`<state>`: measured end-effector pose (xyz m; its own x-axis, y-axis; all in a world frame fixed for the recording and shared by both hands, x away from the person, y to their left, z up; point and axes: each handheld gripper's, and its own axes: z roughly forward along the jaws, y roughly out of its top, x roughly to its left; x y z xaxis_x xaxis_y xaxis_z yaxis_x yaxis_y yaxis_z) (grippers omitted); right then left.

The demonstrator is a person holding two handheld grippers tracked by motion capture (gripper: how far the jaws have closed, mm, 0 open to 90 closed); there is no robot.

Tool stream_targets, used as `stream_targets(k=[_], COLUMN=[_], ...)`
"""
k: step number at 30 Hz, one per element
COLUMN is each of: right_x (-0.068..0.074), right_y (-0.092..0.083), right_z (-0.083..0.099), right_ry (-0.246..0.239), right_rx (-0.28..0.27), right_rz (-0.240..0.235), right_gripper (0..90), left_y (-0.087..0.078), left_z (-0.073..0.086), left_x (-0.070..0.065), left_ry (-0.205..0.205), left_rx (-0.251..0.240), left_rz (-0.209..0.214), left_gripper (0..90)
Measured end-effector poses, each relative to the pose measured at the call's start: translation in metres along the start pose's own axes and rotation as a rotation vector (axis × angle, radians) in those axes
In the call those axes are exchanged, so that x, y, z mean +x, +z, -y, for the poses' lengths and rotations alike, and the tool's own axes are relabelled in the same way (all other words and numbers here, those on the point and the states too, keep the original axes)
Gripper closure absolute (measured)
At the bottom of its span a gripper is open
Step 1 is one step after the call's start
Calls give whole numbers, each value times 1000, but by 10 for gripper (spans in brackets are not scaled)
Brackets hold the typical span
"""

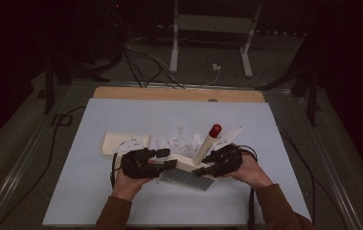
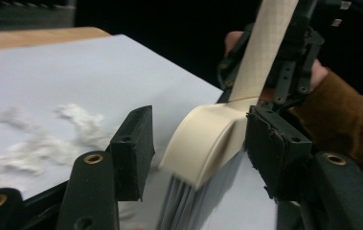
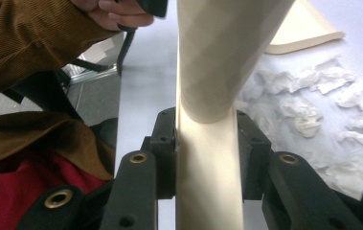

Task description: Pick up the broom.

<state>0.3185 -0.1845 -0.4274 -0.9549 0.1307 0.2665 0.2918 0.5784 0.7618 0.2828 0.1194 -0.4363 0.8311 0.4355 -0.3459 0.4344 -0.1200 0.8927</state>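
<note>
Pale blue-grey mat [image 1: 97,191] covers most of the table, and everything you care about sits near its middle. The cream dustpan [image 1: 121,143] lies to the left, a bit farther from you than your hands, and the white paper scraps [image 1: 176,140] are scattered just right of it, beyond the brush. The brush [image 1: 196,165] is the thing in play: cream head with grey bristles down on the mat between your hands, its handle leaning up and away to the red tip [image 1: 215,129].

Your right gripper [image 3: 207,158] is clamped on the handle, pads pressing both sides. Your left gripper [image 2: 196,143] has its jaws spread around the brush head with a gap on the left pad (looks like a release to me, not a grip).

So I'd say you're at the handover: the right hand owns the brush now. Next move probably wants the left one pulled clear toward the dustpan, then the bristles swung behind the scraps to sweep them left.
</note>
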Motion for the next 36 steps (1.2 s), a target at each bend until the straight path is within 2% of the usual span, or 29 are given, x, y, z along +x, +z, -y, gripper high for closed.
stream_targets(k=[2, 7, 10, 11, 13, 16, 17, 19, 26, 28, 29, 32, 34, 35, 36], right_x=[-1, -6, -11, -11, -15, -18, -20, -22, -26, -28, -28, -30, -35, -35, -38], right_y=[-2, -8, -13, -13, -18, -21, -24, -25, -32, -36, -36, -41, -47, -47, -49], right_z=[0, 0, 0, 0, -1, -2, -3, -4, -11, -13, -13, -15, -15, -15, -15], right_ry=[6, 39, 75, 75, 96, 118, 130, 135, 158, 165, 165, 175, 204, 204, 214], right_rx=[-10, -42, -75, -75, -99, -114, -129, -135, -160, -165, -165, -182, -214, -214, -220], right_rz=[10, 40, 82, 82, 119, 140, 166, 175, 259, 302, 302, 355, 394, 394, 416], right_gripper=[674, 674, 674, 674, 673, 673, 674, 674, 674, 674, 674, 674, 674, 674, 674], left_y=[-6, -22, -31, -35, -42, -53, -57, -63, -84, -91, -95, -106, -111, -112, -114], left_z=[-1, -1, 2, 3, 5, 9, 11, 16, 36, 41, 43, 49, 53, 56, 59], left_x=[1, 5, 8, 9, 11, 13, 14, 14, 19, 21, 22, 23, 24, 24, 24], left_ry=[2, 17, 7, 8, 8, 12, 16, 28, 29, 22, 25, 24, 24, 25, 27], left_rx=[-1, 13, 14, 14, 12, 11, 12, 10, 6, 3, 3, -3, -3, -2, -3], left_rz=[-43, -197, -262, -286, -329, -381, -400, -452, -579, -599, -617, -660, -684, -697, -708], left_gripper=[374, 141, 12, 12, 3, 3, 3, 3, 3, 3, 3, 3, 3, 3, 3])
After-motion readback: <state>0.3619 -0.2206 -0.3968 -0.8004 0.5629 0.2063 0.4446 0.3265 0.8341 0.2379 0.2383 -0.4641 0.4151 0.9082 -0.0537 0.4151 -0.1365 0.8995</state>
